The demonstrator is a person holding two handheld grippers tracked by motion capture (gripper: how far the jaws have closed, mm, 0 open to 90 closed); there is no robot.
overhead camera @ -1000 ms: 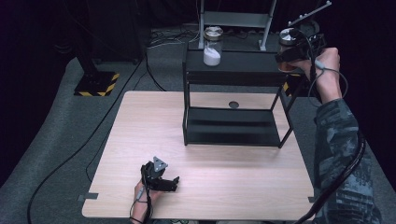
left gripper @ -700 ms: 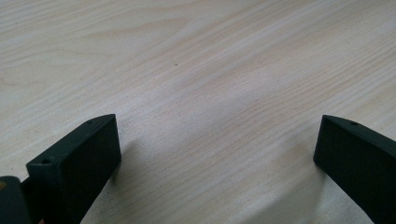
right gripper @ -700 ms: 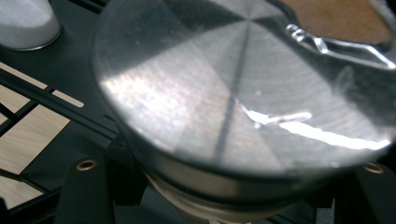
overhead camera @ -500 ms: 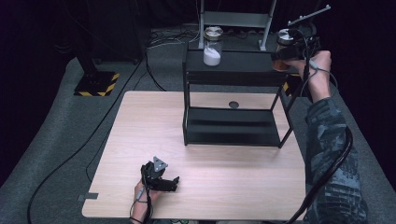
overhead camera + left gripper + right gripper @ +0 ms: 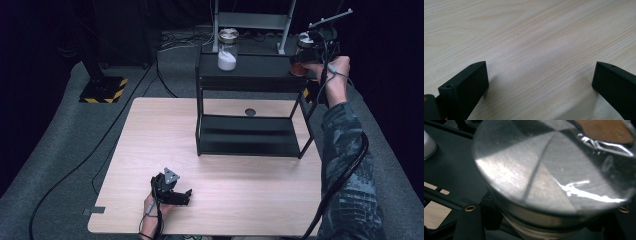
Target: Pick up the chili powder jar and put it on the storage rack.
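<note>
In the high view, a black two-tier rack [image 5: 250, 80] stands on the far half of the wooden table [image 5: 150, 150]. A glass jar of white powder [image 5: 227, 50] sits on its top shelf, upper centre of frame. At upper right, the right gripper [image 5: 304, 56] clasps a second jar with reddish-brown contents [image 5: 301, 56] at the shelf's right end. The left gripper [image 5: 172, 192] rests on the table at lower centre. In the left gripper view, its jaws stand wide apart over bare wood. In the right gripper view, a brushed metal lid [image 5: 549, 167] fills the frame, with the black jaws closed on the jar below it.
</note>
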